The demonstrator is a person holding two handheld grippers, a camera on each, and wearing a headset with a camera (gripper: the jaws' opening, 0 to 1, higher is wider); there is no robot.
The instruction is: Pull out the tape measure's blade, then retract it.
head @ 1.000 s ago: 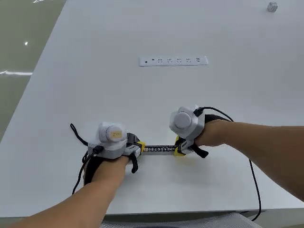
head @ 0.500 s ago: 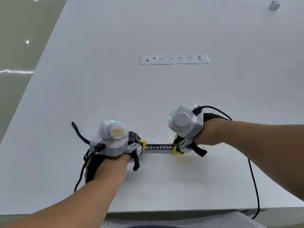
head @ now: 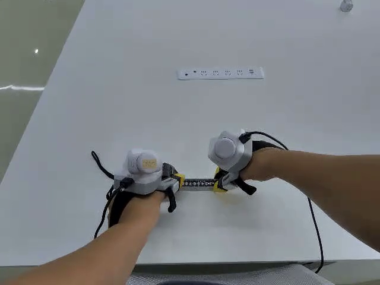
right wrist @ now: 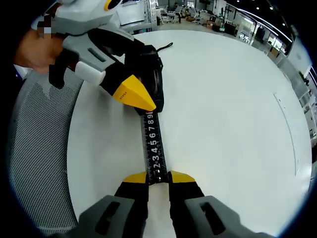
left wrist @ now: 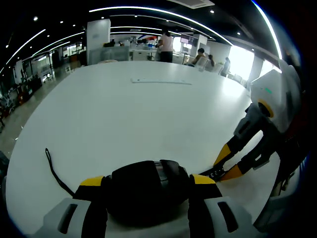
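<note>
A broad white workbench (head: 178,119) stands in an open office, with strip lights on the ceiling and people at far desks. A white power strip (head: 220,73) lies toward the workbench's far edge. Close to the near edge, the left gripper (left wrist: 147,180) clamps the black case of the tape measure (left wrist: 148,194) between its yellow-tipped jaws. A short length of blade (right wrist: 154,144) runs from the case across to the right gripper (right wrist: 158,177), whose jaws are pinched narrow on the blade's end.
</note>
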